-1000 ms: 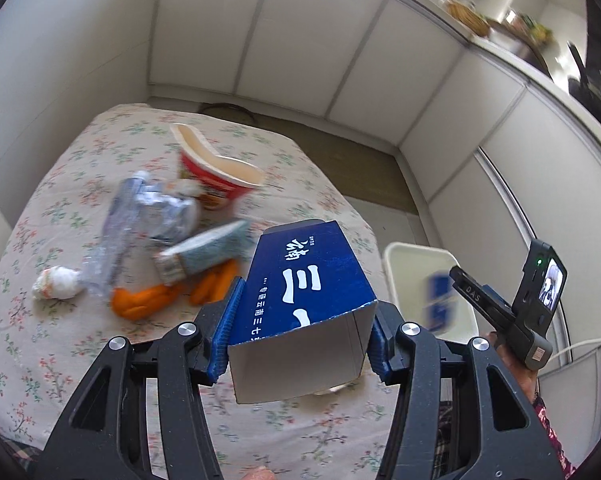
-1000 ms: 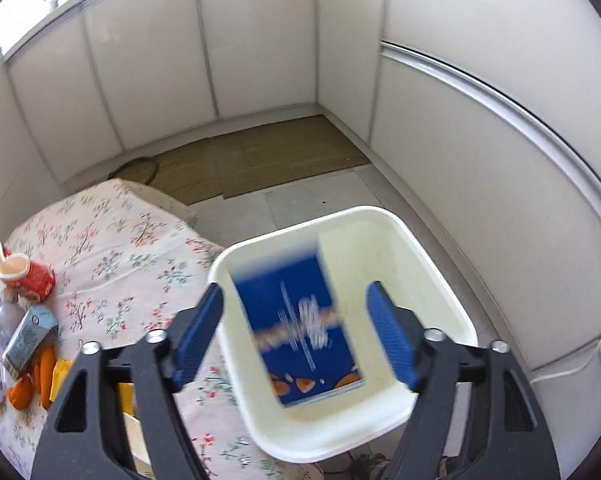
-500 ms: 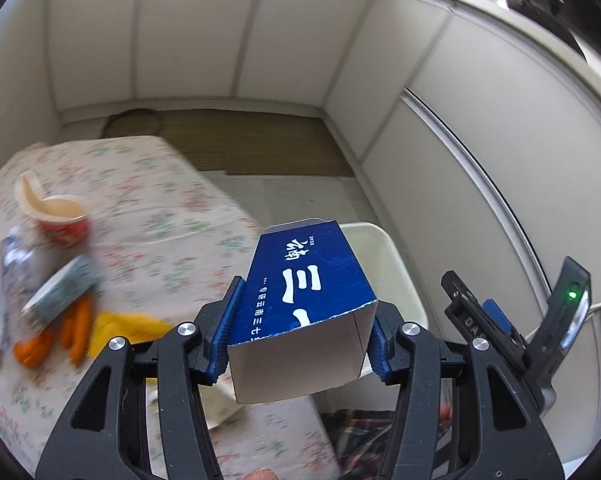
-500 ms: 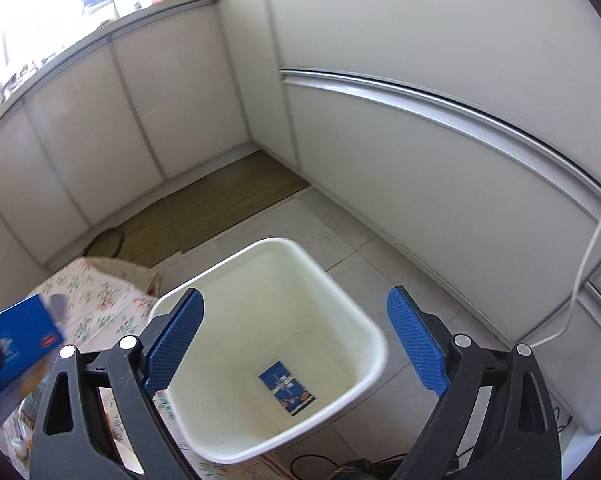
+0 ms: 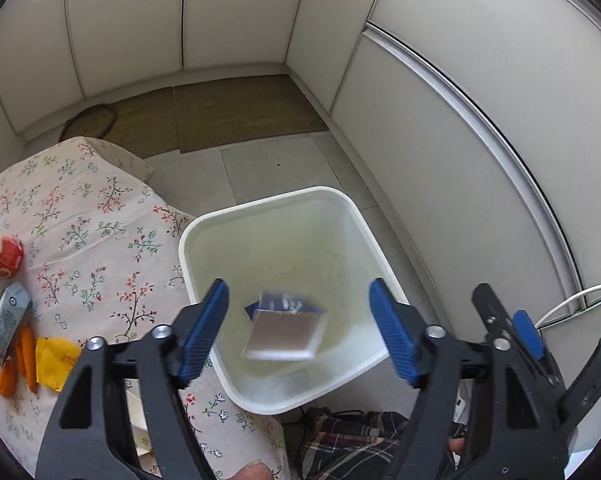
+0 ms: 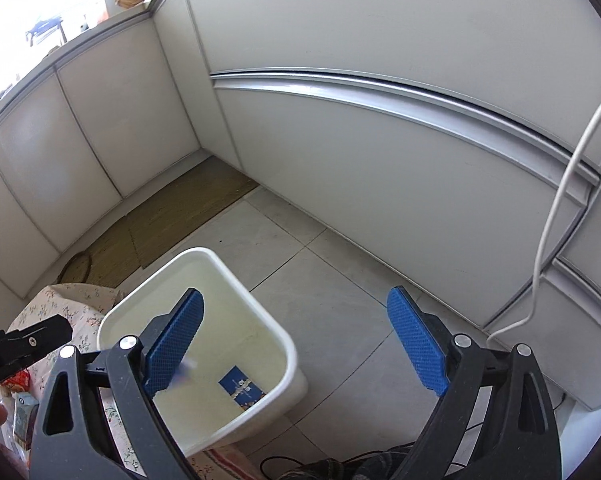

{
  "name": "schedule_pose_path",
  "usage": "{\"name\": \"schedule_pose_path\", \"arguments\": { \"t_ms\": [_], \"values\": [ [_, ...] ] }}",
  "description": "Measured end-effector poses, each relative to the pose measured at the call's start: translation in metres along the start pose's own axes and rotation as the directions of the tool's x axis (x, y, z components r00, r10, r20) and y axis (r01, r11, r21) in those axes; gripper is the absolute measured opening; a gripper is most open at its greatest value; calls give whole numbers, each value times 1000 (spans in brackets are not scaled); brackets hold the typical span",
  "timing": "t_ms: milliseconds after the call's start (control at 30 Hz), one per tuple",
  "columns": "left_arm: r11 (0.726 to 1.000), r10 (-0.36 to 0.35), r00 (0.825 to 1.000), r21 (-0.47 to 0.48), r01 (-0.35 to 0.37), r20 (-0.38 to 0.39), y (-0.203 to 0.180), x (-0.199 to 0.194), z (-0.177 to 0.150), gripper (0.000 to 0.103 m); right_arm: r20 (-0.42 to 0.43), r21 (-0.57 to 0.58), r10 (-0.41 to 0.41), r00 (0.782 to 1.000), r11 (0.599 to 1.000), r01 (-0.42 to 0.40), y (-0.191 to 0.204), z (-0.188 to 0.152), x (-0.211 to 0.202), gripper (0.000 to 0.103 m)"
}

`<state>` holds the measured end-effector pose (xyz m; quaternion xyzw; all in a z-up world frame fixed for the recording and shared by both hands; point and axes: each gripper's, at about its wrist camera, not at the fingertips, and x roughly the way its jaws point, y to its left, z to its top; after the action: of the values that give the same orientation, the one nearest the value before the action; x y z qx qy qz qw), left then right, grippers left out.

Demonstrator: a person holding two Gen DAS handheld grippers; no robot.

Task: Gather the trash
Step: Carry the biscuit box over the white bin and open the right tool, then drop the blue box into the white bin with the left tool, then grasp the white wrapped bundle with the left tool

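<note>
As my left gripper (image 5: 298,330) has just been opening, the light, stiff blue carton (image 5: 284,330) drops free into the white bin (image 5: 220,224); my right gripper (image 6: 296,348) hangs spread and empty.

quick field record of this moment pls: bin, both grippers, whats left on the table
bin: white bin on the floor beside the table
in bin: small blue packet on the bottom; blue box blurred, free between the pads
left gripper: jaws just opened, nothing gripped
right gripper: open, empty
on floral tablecloth: red cup, yellow wrapper, orange peels, small carton
</note>
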<state>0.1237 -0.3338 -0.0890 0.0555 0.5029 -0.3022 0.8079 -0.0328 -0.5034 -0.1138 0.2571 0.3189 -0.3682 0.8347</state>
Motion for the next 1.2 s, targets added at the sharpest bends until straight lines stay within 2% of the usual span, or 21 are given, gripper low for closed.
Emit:
{"name": "schedule_pose_path", "arguments": {
  "t_ms": [133,267,333,500,667,933,1200],
  "values": [
    [996,81,996,27,-82,31,-4,-8,-4,82,5,2,5,1000,1000,-5,-3,0,-4,90],
    [984,176,981,14,-178,75,8,-20,-8,90,8,-22,25,1000,999,-25,6,-3,-11,90],
    [975,219,971,6,-221,92,13,-28,-11,92,11,-37,34,999,999,-34,14,-6,-15,92],
    [942,336,933,-27,-336,129,31,-49,-23,94,24,-98,62,998,993,-59,41,-15,-29,93],
    [924,381,915,-93,-371,136,60,-74,-37,94,53,-192,90,995,978,-78,79,-28,-48,93],
    [897,417,902,-208,-390,107,115,-101,-65,94,68,-350,160,985,928,-127,144,-64,-80,96],
    [848,456,886,-343,-404,84,184,-138,-105,94,63,-477,234,970,861,-177,205,-104,-110,96]
  ]
}}
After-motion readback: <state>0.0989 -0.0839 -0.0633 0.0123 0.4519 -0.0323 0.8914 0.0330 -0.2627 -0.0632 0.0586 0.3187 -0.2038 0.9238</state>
